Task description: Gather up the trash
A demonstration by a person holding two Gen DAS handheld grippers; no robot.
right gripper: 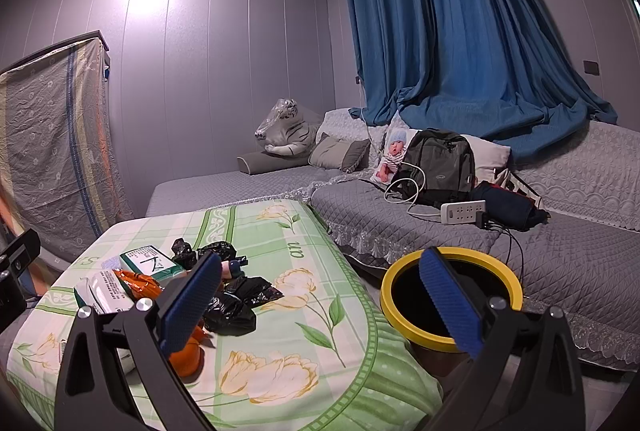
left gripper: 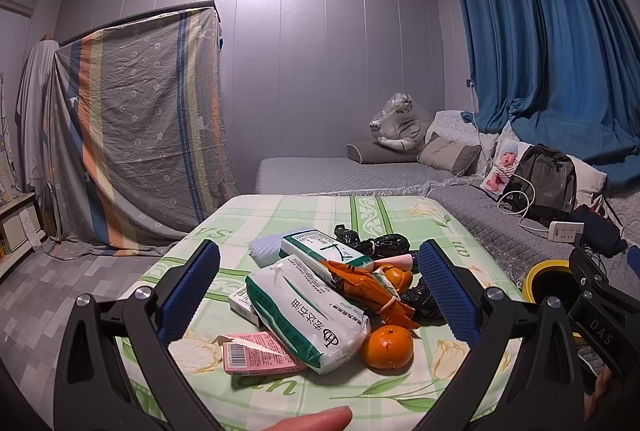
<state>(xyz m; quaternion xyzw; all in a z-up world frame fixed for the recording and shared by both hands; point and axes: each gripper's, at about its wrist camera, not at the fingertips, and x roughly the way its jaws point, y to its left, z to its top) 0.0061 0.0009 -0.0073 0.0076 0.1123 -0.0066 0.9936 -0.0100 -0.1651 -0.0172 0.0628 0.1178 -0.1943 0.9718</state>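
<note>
Tabletop (left gripper: pixel 280 207): green flowered cloth; trash heaped mid-surface, with bare cloth around it on the far side, the left edge and the near right corner.
Left tongs (left gripper: pixel 318 291): mine, spread wide, gripping nothing; the blue pads flank the heap from above.
Right tongs (right gripper: pixel 322 305): mine, also wide and empty; left pad over the heap's right side, right pad over the bin.
Bin (right gripper: pixel 390 295): one, yellow rim, dark inside, on the floor just off the tabletop's right edge, between tabletop and sofa (right gripper: pixel 560 271).
Tissue packs: two white-and-green ones, one (left gripper: pixel 304 315) near, one (left gripper: pixel 324 249) behind it.
Oranges: two, one (left gripper: pixel 387 346) at the heap's near edge, one (left gripper: pixel 396 277) tucked further back.
Orange wrapper (left gripper: pixel 366 287): one, lying across the middle.
Black bags: at least three crumpled pieces; one (right gripper: pixel 230 313) near the heap's right edge, others behind.
Pink box (left gripper: pixel 256 355): one, nearest me on the left.
White box (left gripper: pixel 242 305): one, half under the near pack.
Foam net (left gripper: pixel 266 247): one, at the far left of the heap.
Finger (left gripper: pixel 316 419): one fingertip shows at the bottom of the left view.
Open room: clear air between the heap and the bin; floor (left gripper: pixel 80 279) open to the left.
</note>
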